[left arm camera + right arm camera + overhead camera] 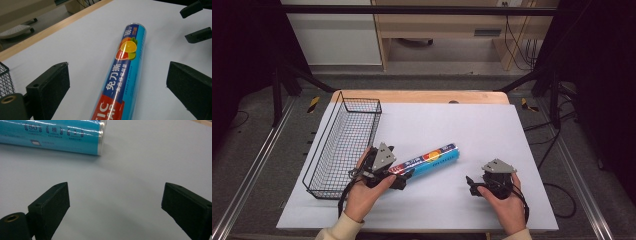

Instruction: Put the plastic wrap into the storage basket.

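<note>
The table [492,130] is seen from above and in front, looking forward and down, at a distance. The left gripper view is set low and close, facing along the roll [122,75] between its own jaws. The right gripper view is set low, facing across the sheet; the roll's end [101,135] is shared.

Cling-film roll [124,75]: near end cut off by the bottom edge in the left gripper view, and hidden under the left hand-held gripper [398,176] in the high view; small print on its label too small to read. Wire basket [5,81] by the worktop's left edge: only a corner inside the left gripper view. Roll's left part cut off by the right gripper view's edge.
</note>
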Motion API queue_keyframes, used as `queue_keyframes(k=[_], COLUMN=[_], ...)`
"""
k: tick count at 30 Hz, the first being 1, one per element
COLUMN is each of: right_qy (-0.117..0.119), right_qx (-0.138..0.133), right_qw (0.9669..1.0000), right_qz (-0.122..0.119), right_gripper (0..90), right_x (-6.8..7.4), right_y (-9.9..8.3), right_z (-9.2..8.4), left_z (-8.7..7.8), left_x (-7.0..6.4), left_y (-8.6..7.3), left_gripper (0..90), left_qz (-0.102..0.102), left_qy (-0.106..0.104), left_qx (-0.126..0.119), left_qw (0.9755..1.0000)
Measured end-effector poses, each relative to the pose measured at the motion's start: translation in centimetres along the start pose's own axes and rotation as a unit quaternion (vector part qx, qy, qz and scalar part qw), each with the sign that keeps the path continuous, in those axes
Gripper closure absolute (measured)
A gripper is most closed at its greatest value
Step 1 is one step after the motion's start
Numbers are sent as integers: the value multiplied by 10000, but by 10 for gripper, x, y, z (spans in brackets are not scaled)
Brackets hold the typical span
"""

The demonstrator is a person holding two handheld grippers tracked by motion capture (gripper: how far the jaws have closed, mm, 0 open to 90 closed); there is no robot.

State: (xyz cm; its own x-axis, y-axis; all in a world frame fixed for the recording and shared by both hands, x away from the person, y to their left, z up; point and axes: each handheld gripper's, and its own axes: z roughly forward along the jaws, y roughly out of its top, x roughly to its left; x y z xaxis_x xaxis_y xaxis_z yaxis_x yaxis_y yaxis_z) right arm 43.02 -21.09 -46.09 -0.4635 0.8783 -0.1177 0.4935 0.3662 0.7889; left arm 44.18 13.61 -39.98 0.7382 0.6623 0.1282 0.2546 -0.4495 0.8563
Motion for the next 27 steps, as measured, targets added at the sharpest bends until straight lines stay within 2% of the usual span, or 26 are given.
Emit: queue_keyframes(k=[2,3,7,11,14,16,17,19,21,22,23,24,25,27], right_qy=[-48,-53,-57,-14,-8,-5,-16,-34,-48,-44,-29,-29,-31,-12], right_qx=[85,40,-43,-39,81,158,174,158,173,159,168,168,175,182], right_qw=[10000,10000,10000,10000,9997,9997,9996,9996,9996,9997,9997,9997,9996,9997], right_qz=[0,-74,-66,-90,-209,-195,-207,-230,-199,-205,-182,-182,-201,-187], right_gripper=[87,89,89,90,97,98,102,104,105,105,105,105,105,105], right_x=[3,3,4,4,7,7,8,8,9,10,10,10,10,10], right_y=[-3,-3,-3,-3,-4,-4,-5,-5,-5,-6,-7,-7,-7,-7], right_z=[-2,-4,-7,-7,-7,-6,-6,-7,-8,-10,-11,-11,-12,-13], left_z=[2,2,3,1,1,1,3,4,8,12,12,16,22,29], left_x=[-2,-2,-5,-8,-9,-9,-10,-11,-11,-10,-10,-9,-6,-2], left_y=[-1,-1,0,0,3,5,11,14,20,25,25,27,28,28], left_gripper=[49,50,54,59,69,67,67,69,68,66,66,66,61,60], left_qz=[-42,-42,-9,48,163,187,290,340,434,533,533,532,557,428], left_qy=[-48,-48,-9,-117,-157,-204,-285,-288,-305,-321,-321,-323,-350,-442], left_qx=[54,54,120,170,308,352,517,581,765,964,964,1083,1347,1422], left_qw=[10000,10000,9999,9998,9993,9990,9978,9973,9957,9934,9934,9922,9887,9879])
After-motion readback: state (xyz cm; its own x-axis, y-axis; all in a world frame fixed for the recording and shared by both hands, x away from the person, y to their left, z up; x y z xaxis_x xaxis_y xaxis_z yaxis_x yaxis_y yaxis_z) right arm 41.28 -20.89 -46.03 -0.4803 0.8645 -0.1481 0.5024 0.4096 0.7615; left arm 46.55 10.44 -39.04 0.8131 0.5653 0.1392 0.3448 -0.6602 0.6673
